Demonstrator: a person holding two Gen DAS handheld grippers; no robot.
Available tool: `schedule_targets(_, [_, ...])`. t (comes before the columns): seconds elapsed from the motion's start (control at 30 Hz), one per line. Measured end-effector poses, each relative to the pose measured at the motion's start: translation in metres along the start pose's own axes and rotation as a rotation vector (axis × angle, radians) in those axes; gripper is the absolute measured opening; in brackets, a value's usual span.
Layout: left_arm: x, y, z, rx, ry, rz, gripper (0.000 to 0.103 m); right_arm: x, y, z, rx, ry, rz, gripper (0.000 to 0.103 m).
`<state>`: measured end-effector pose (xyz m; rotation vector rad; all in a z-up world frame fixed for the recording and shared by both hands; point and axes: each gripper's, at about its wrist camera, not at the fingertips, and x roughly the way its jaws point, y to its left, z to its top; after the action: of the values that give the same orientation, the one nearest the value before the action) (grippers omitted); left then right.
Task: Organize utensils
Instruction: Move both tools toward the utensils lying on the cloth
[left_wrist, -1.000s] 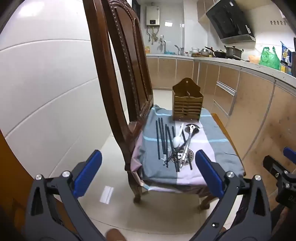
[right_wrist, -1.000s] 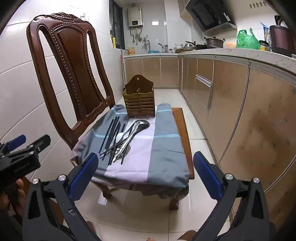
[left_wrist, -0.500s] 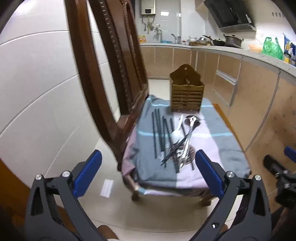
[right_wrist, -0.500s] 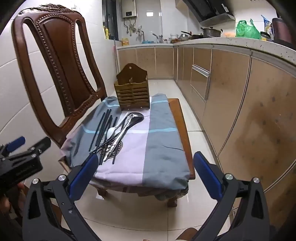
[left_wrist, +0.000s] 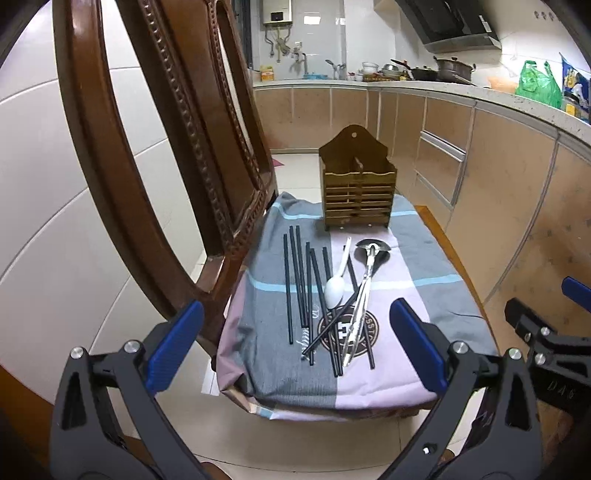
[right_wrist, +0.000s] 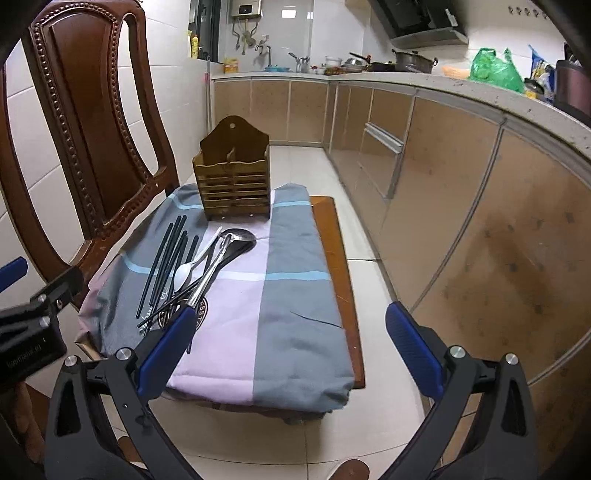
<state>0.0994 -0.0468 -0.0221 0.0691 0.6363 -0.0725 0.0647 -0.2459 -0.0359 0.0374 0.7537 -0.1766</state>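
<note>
A wooden utensil holder (left_wrist: 356, 188) stands at the far end of a chair seat covered with a checked cloth (left_wrist: 417, 295). Before it lie several black chopsticks (left_wrist: 300, 280), a white spoon (left_wrist: 335, 290) and a steel ladle (left_wrist: 369, 258), partly crossed in a pile. The holder (right_wrist: 233, 179), chopsticks (right_wrist: 166, 258), spoon (right_wrist: 184, 273) and ladle (right_wrist: 232, 242) also show in the right wrist view. My left gripper (left_wrist: 295, 345) is open and empty, hovering over the near edge of the seat. My right gripper (right_wrist: 290, 349) is open and empty, to the right of the pile.
The carved wooden chair back (left_wrist: 155, 155) rises at the left, against a white tiled wall (left_wrist: 48, 184). Kitchen cabinets (right_wrist: 461, 206) with a cluttered counter (right_wrist: 498, 96) run along the right. Tiled floor (right_wrist: 369, 236) lies between chair and cabinets.
Both grippers have moved forward and closer to the chair seat; the utensils and holder now look larger. Both stay open. Nothing on the cloth has moved.
</note>
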Motion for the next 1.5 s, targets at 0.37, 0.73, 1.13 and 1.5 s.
schedule_targets(0.37, [-0.004,0.010,-0.001,-0.060,0.006,0.074,0.099,0.035,-0.010,-0.005,0.037,0.052,0.138,0.100])
schedule_targets(0.73, [0.011,-0.002,0.017,0.041,0.065,0.080,0.099,0.036,-0.021,0.008,0.052,0.042,0.148,0.100])
schedule_targets(1.13, [0.040,-0.001,-0.011,0.074,0.148,-0.017,0.099,0.043,-0.004,0.007,0.028,0.028,0.120,0.100])
schedule_targets(1.5, [0.048,0.001,0.002,0.045,0.141,-0.073,0.099,0.060,-0.008,0.007,0.073,0.048,0.134,0.100])
